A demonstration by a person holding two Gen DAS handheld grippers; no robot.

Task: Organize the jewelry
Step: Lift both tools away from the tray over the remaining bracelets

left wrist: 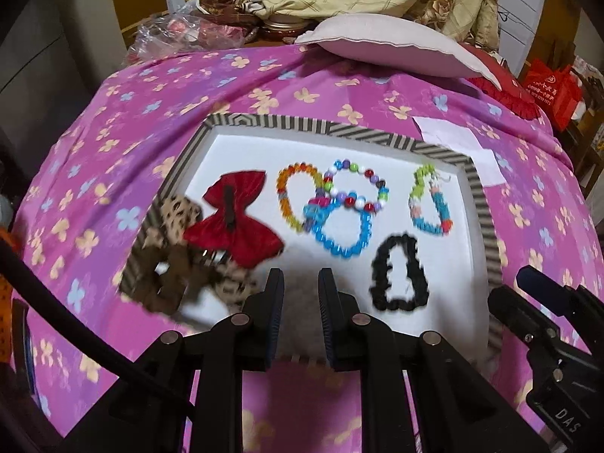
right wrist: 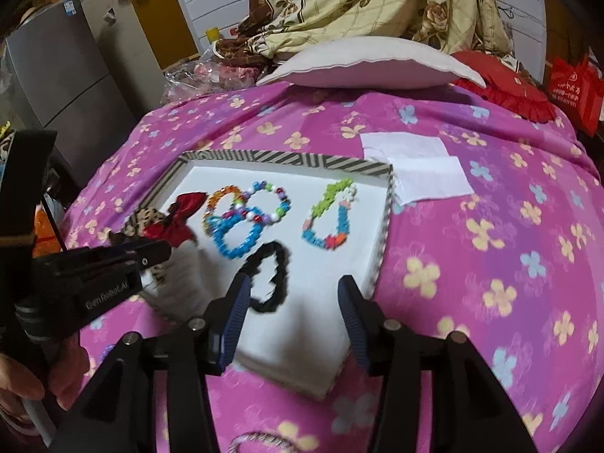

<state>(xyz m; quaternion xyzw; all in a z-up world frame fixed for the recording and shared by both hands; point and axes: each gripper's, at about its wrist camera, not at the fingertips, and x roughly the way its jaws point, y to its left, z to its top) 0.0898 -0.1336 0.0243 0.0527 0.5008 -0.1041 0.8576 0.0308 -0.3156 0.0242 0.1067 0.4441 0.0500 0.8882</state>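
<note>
At lower centre of the left wrist view, my left gripper (left wrist: 301, 294) hovers over the near edge of the striped-rim tray (left wrist: 479, 196), jaws a narrow gap apart with nothing between them; I log it as open and empty. My right gripper (right wrist: 293, 304) sits at lower centre of its own view, jaws spread wide, empty, just short of the black scrunchie (right wrist: 268, 279). Tray contents, read left to right in the left view: a leopard-print scrunchie (left wrist: 177, 207) draped on the left rim with a brown scrunchie (left wrist: 166, 287) below it, a red bow (left wrist: 234, 222), an orange bead bracelet (left wrist: 288, 196) overlapping a multicolour bead bracelet (left wrist: 356, 188) and a blue bead bracelet (left wrist: 341, 232), and a green-and-blue bead loop (left wrist: 428, 204) at the right. All sit on the white liner. Two white paper sheets (right wrist: 419, 173) lie on the pink floral bedcover (right wrist: 490, 264) beyond the tray's far right corner. Judgement: sorting looks well advanced; something pale and beaded shows at the bottom edge of the right view, too cropped to identify. For the next pick, I would come down steeply, straddle one strand only, and close slowly so neighbouring bracelets are not dragged out of place.
</note>
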